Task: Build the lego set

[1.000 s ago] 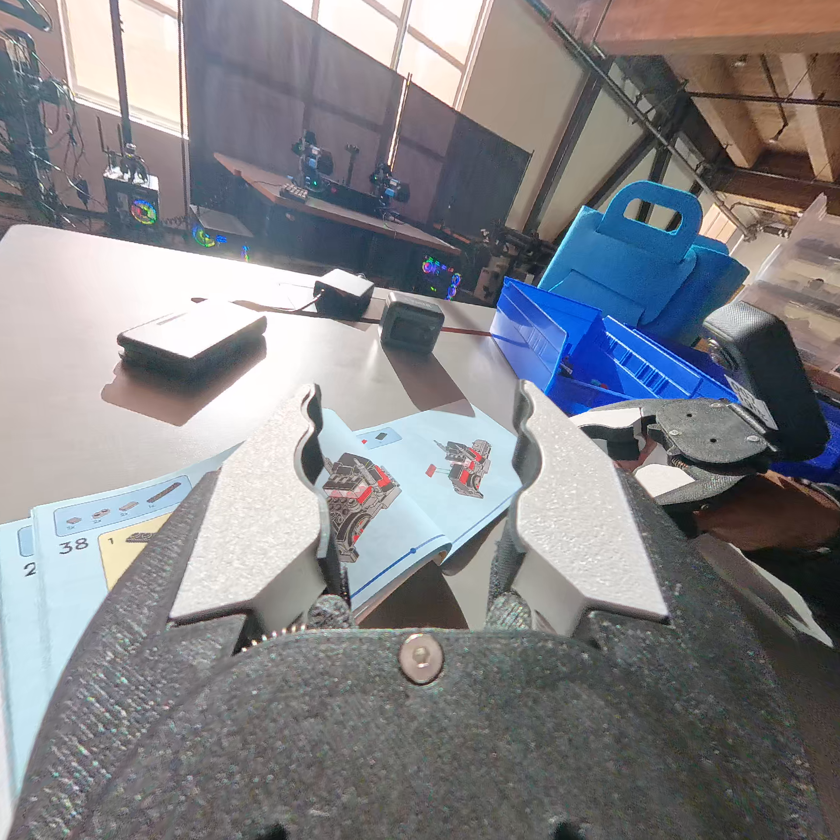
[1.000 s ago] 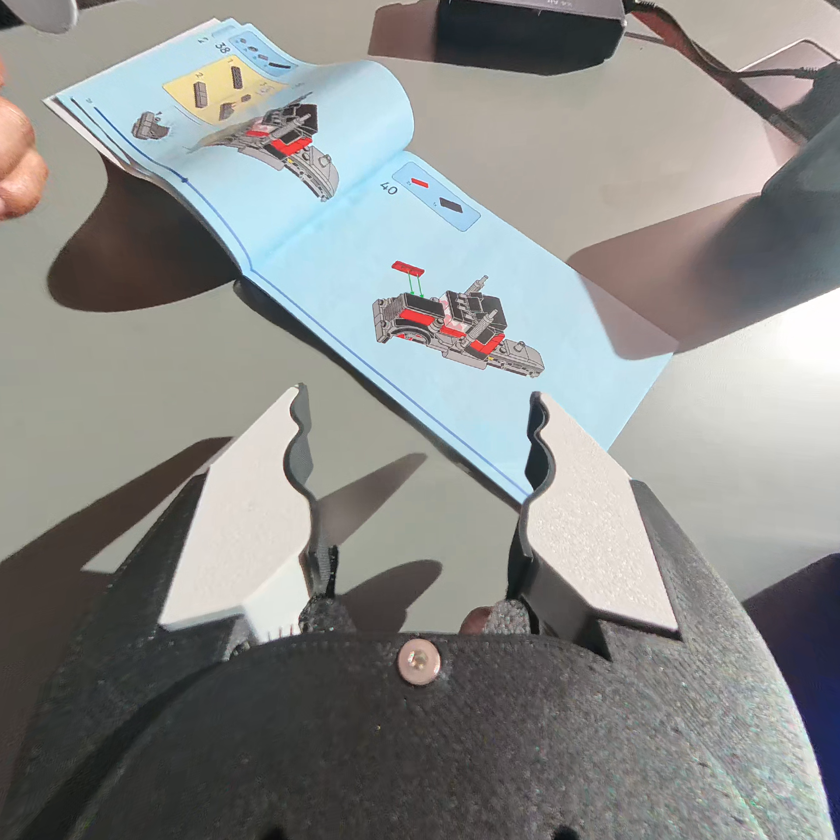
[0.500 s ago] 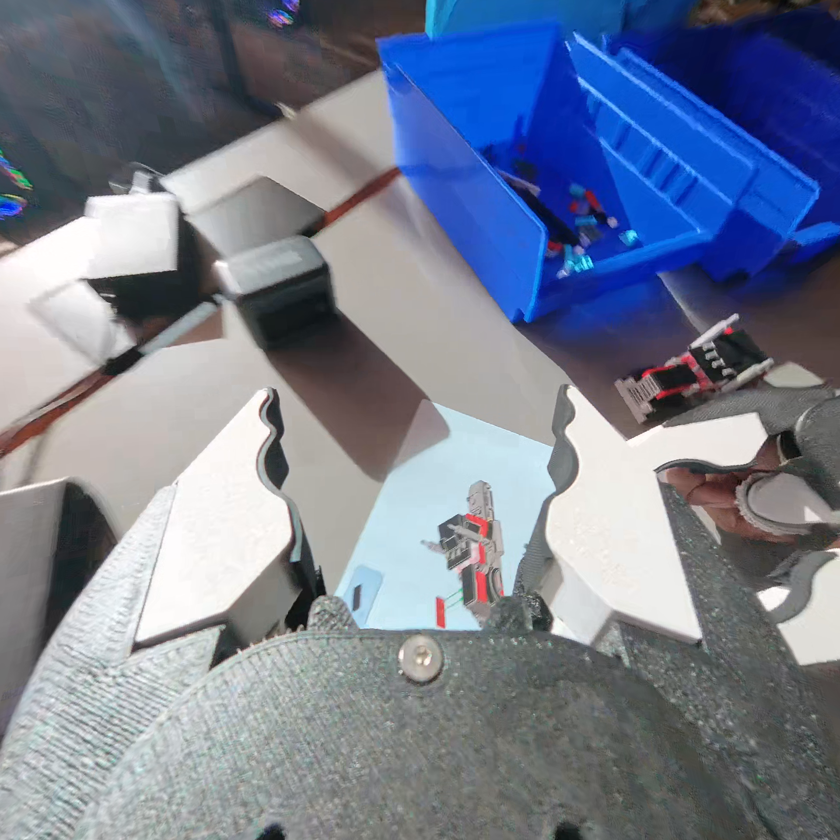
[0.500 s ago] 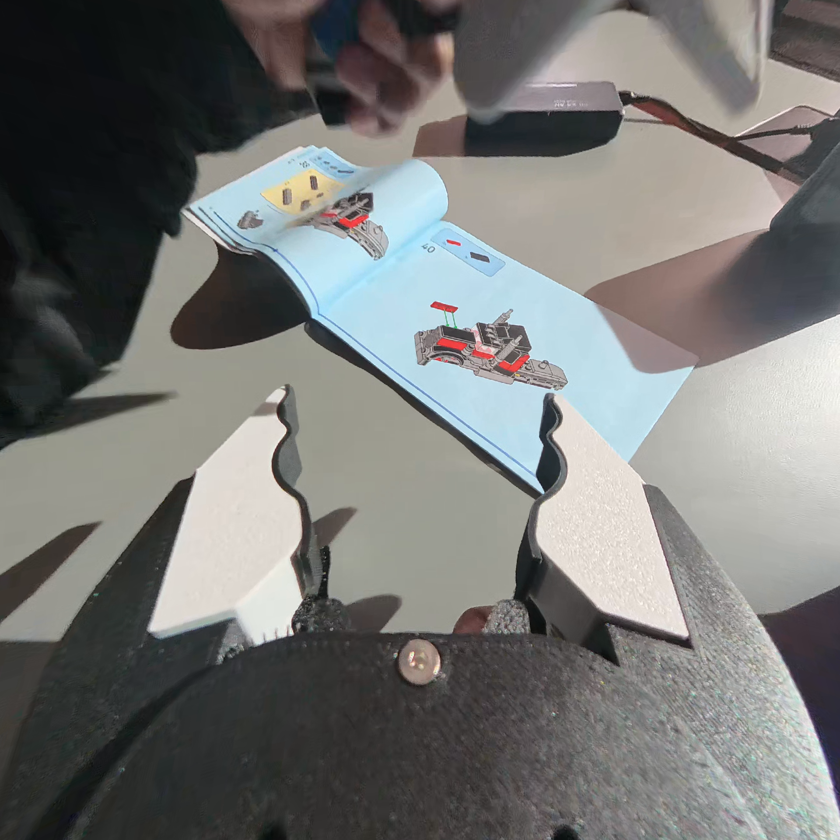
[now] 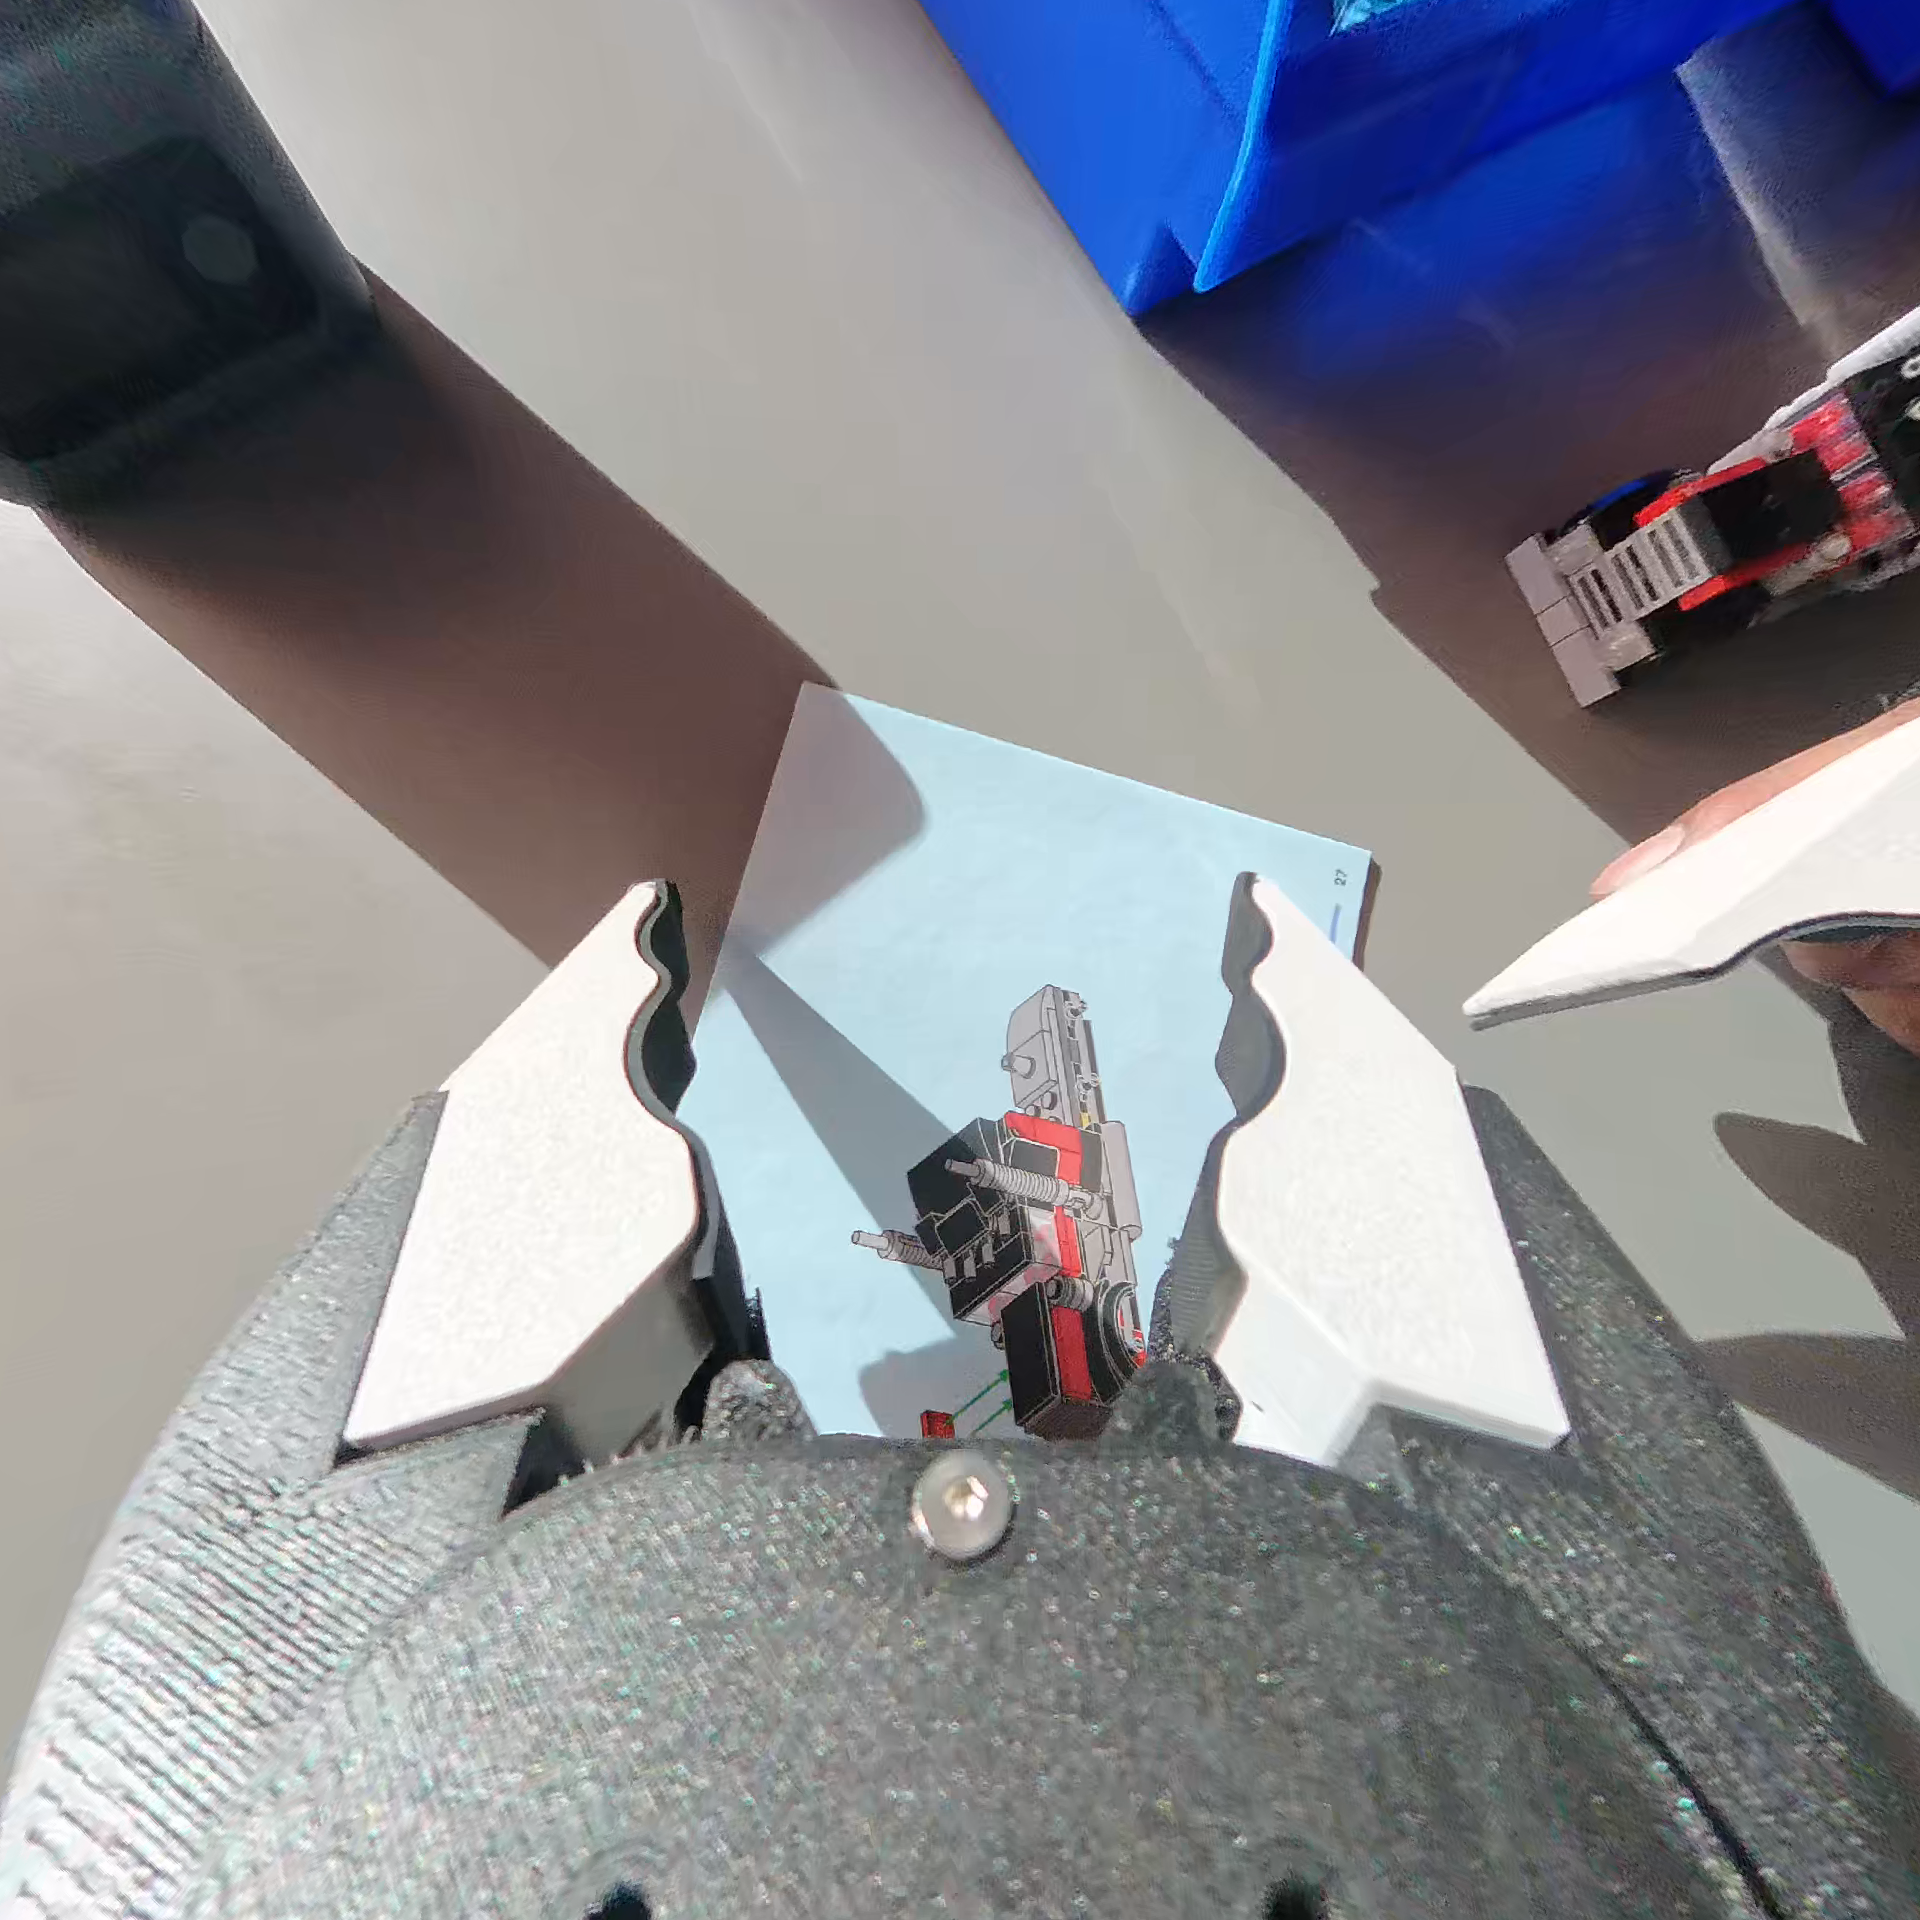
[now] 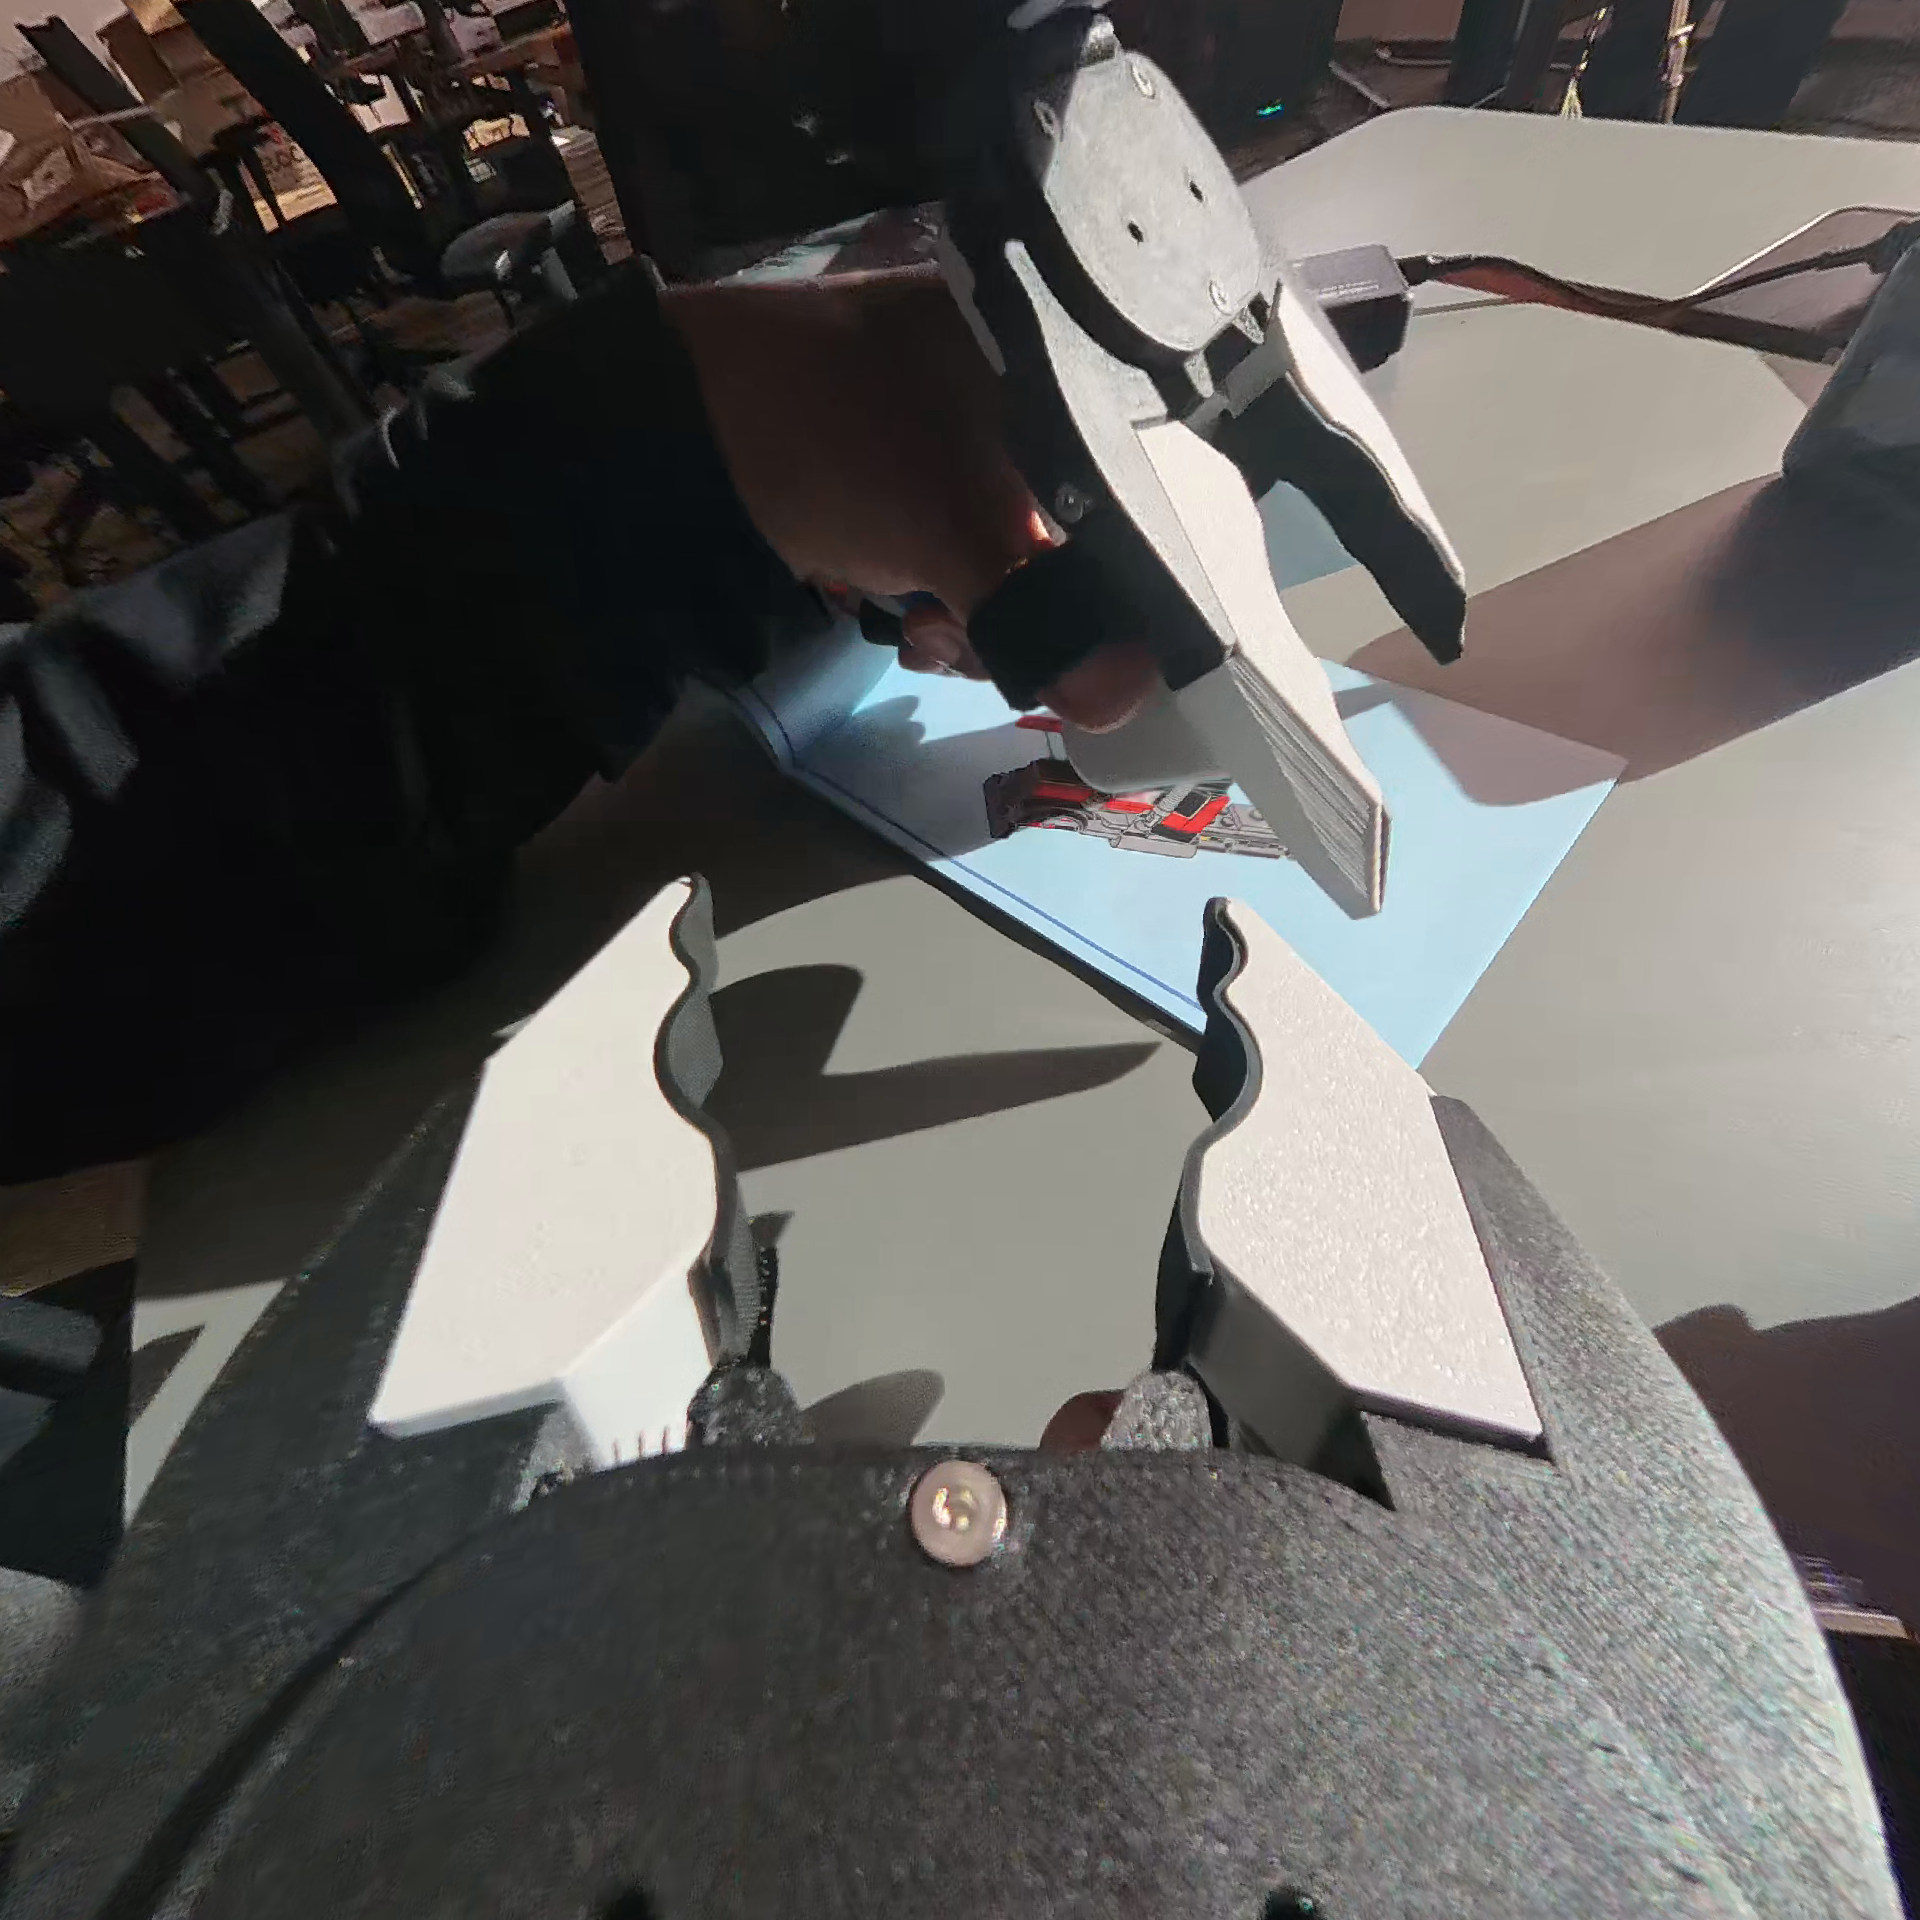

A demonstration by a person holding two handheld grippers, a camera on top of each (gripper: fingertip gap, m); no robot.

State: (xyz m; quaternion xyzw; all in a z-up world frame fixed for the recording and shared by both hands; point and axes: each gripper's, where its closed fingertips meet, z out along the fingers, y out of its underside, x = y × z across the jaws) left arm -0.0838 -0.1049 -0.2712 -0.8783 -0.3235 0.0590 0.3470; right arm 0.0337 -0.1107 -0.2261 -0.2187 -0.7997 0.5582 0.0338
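Both tongs gape wide, gripping nothing. I've got my left tongs (image 5: 951,940) hanging right over the booklet (image 5: 997,966), which lies open on the counter (image 5: 727,416). Beyond the booklet sits the half-built lego truck (image 5: 1714,561), with the blue bin (image 5: 1299,156) farther back again. My right tongs (image 6: 956,935) hover just short of the booklet's near edge, above bare counter, pointing at the page.

The left gripper (image 5: 951,940) has swung down from the room to hang over the instruction booklet (image 5: 935,966).
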